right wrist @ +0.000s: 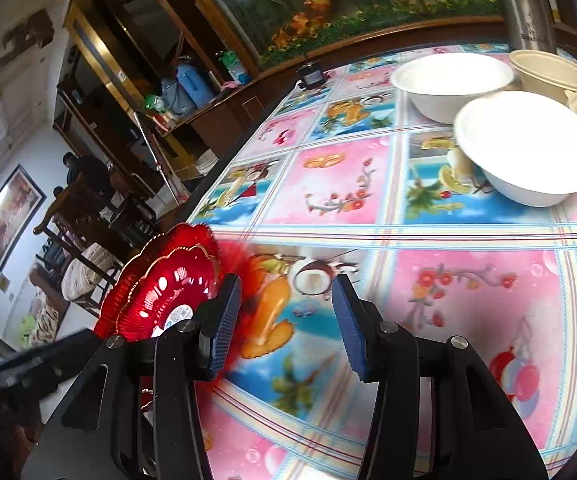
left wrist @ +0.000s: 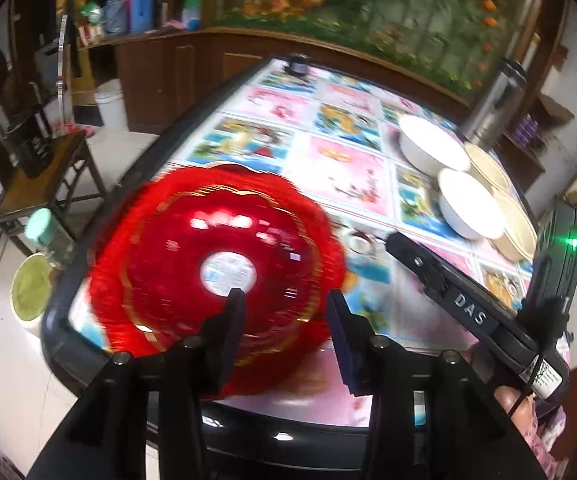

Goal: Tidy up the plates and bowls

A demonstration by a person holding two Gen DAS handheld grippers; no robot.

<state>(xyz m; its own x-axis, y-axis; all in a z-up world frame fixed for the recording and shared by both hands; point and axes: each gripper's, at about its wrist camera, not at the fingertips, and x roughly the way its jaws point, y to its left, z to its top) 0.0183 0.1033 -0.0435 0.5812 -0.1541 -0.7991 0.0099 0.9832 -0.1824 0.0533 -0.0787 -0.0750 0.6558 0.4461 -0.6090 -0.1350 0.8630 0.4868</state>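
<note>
Red scalloped plates with gold trim [left wrist: 216, 264] lie stacked at the table's near left corner; they also show in the right wrist view [right wrist: 160, 284]. My left gripper [left wrist: 284, 300] is open, its fingers over the plates' near rim. My right gripper [right wrist: 286, 292] is open and empty above the tablecloth, just right of the plates; its body shows in the left wrist view [left wrist: 468, 308]. Two white bowls [right wrist: 528, 152] [right wrist: 452, 80] and beige bowls [right wrist: 552, 70] stand at the far right; the near white bowl also shows in the left wrist view [left wrist: 468, 204].
The table [right wrist: 368, 184] has a colourful fruit-print cloth and a dark rim. A steel flask [left wrist: 492, 100] stands behind the bowls. A small dark object [right wrist: 310, 76] sits at the far edge. Chairs and a stool [left wrist: 40, 184] stand left of the table.
</note>
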